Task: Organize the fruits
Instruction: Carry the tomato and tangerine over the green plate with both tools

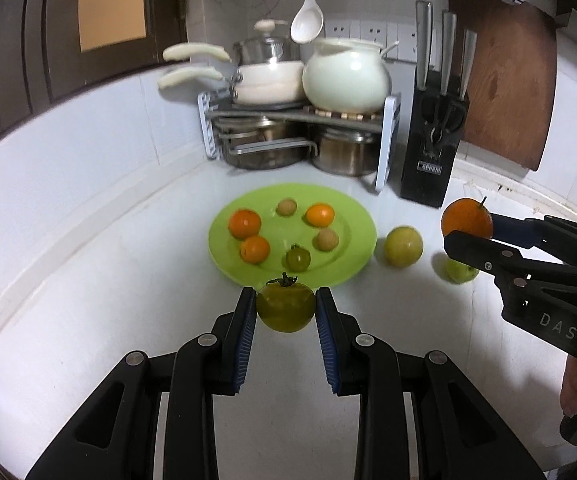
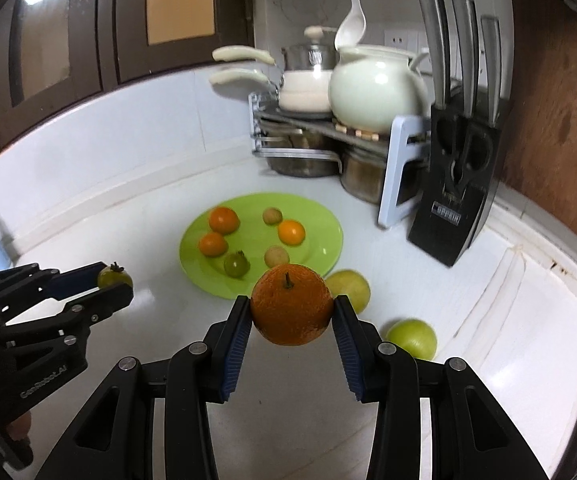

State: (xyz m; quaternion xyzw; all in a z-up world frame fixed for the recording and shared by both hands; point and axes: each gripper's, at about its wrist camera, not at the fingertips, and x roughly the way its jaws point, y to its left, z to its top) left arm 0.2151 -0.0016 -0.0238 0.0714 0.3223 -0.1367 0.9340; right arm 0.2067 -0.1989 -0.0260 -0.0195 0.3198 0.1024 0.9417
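On the left, the left gripper (image 1: 286, 308) points down and forward over the white counter (image 1: 128, 272), its blue pads clenched on a green tomato (image 1: 286, 307) held clear of the surface, stem upward, just near of the green plate (image 1: 352, 256). The right wrist view shows the same gripper (image 2: 116, 280) from the side, with the tomato (image 2: 114, 277) at its tips and a hand partly visible behind it.

The plate sits mid-counter and carries three small oranges (image 1: 244, 224), two brownish round fruits (image 1: 326, 239) and a small green tomato (image 1: 298, 258); its near rim and centre are bare. Left of the plate the counter is open up to the wall's edge.

Just right of the plate a yellow-green fruit (image 1: 403, 246) lies on the counter, and a green fruit (image 2: 412, 338) lies nearer, apart from it.

On the right, the right gripper (image 2: 291, 312) is tilted down likewise, grasping a large orange (image 2: 291, 308) above the counter, stem up. Far behind stand a pot rack (image 1: 384, 140) and a knife block (image 1: 428, 160), leaving open counter between them and the plate
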